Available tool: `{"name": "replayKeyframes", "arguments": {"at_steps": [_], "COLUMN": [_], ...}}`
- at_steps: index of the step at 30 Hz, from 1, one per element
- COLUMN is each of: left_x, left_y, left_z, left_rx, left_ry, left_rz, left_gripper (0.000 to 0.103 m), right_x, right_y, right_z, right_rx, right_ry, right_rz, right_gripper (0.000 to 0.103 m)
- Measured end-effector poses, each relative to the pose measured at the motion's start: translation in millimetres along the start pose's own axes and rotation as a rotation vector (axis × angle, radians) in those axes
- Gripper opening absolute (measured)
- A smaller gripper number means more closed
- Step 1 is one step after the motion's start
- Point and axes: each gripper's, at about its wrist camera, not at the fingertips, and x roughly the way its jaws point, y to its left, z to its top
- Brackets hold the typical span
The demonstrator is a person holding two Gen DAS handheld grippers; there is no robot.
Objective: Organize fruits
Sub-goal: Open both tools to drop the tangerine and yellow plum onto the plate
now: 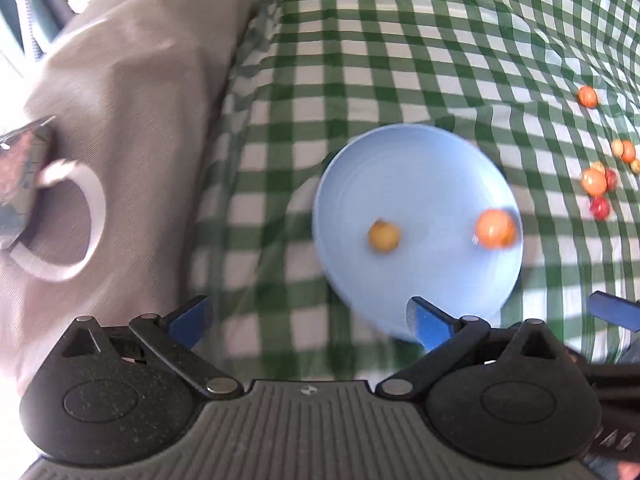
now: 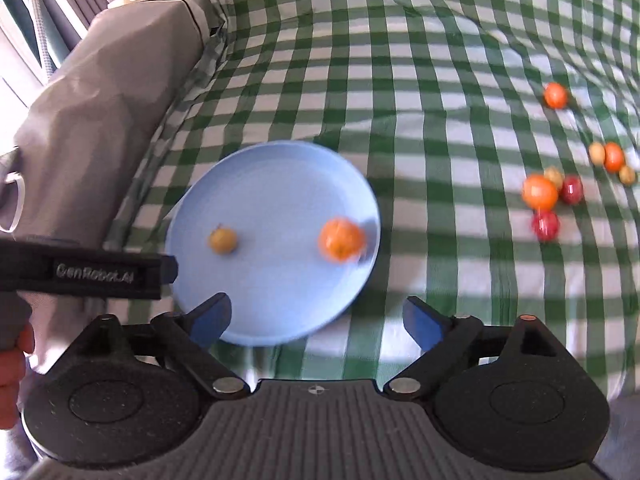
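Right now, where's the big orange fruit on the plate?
In both wrist views the big orange fruit sits near the right rim of the blue plate, the small yellow fruit to its left.

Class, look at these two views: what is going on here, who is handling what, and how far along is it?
A person with a hand-held gripper in each hand is sorting small fruits on a green checked cloth. Two are already on the blue plate: a yellowish fruit and an orange fruit. Both the left hand-held gripper and the right hand-held gripper are open and empty. A scatter of loose fruits, orange, red and yellowish, lies on the cloth to the right.
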Motion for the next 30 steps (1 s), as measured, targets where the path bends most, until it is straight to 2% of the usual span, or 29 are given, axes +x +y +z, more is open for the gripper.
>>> {"name": "replayKeyframes", "arguments": {"at_steps": [5, 12, 17, 23, 30], "left_x": [-31.2, -70.5, -90.2, -110.5, -120.7], "left_y": [9.4, 2.9, -4.8, -8.9, -10.1], "left_z": [-38.3, -77.2, -91.0, -104.7, -111.8], "left_rx": [0.002, 0.012, 0.032, 0.046, 0.06], "left_ry": [-0.03, -0.103, -0.15, -0.215, -0.242], "left_rz": [0.018, 0.004, 0.012, 0.025, 0.023], "left_gripper": [0.103, 0.103, 0.103, 0.103, 0.103], "right_x": [-32.7, -94.7, -120.5, -138.4, -147.0], "right_y": [4.1, 18.9, 18.8, 13.1, 18.5], "right_z": [-26.4, -69.5, -86.1, -95.2, -103.6], "right_rx": [0.043, 0.007, 0.003, 0.046, 0.034], "right_ry": [-0.022, -0.229, -0.307, -0.35, -0.366], "right_rz": [0.022, -0.013, -0.017, -0.026, -0.031], "right_gripper": [0.096, 0.099, 0.1, 0.101, 0.102]}}
